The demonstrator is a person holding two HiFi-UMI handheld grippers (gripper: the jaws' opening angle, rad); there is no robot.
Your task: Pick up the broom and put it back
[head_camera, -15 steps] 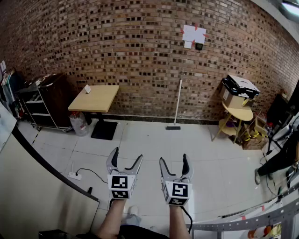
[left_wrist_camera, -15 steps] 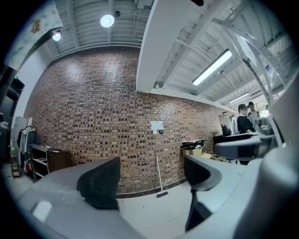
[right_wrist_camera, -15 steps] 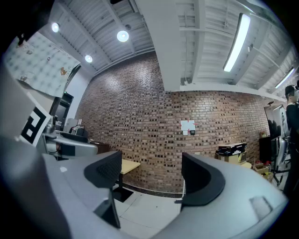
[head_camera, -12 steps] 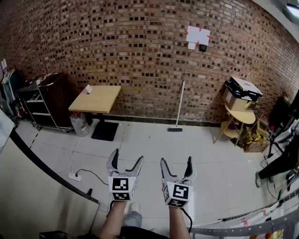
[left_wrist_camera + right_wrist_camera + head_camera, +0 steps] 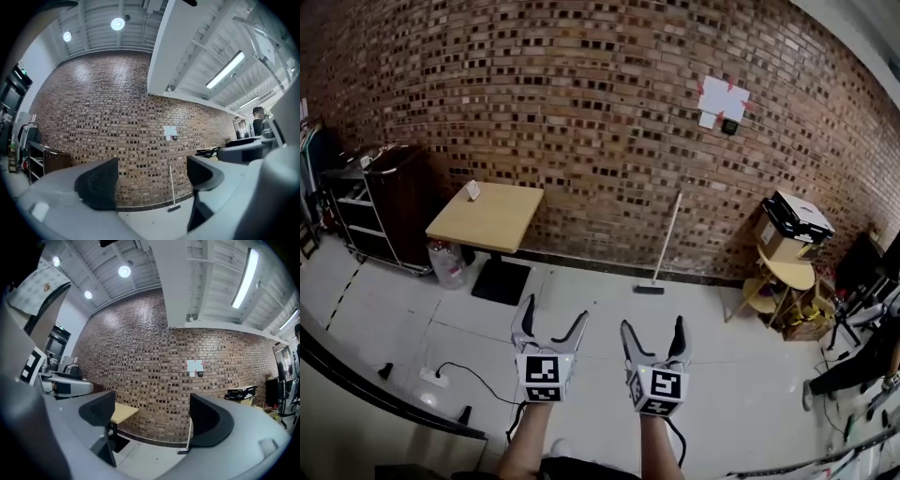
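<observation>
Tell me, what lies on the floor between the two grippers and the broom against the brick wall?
Nothing: the head view shows only bare tiled floor between the left gripper, the right gripper and the broom.

The far wall (image 5: pixel 581 141) was red-brown brick flecked with darker bricks. The broom (image 5: pixel 667 239) had a white handle and a dark head. The table (image 5: pixel 487 216) at far left was pale wood, and the floor (image 5: pixel 750 375) was white tile. The left gripper (image 5: pixel 553 314) and the right gripper (image 5: pixel 652 326) were grey with black-and-white square markers.
</observation>
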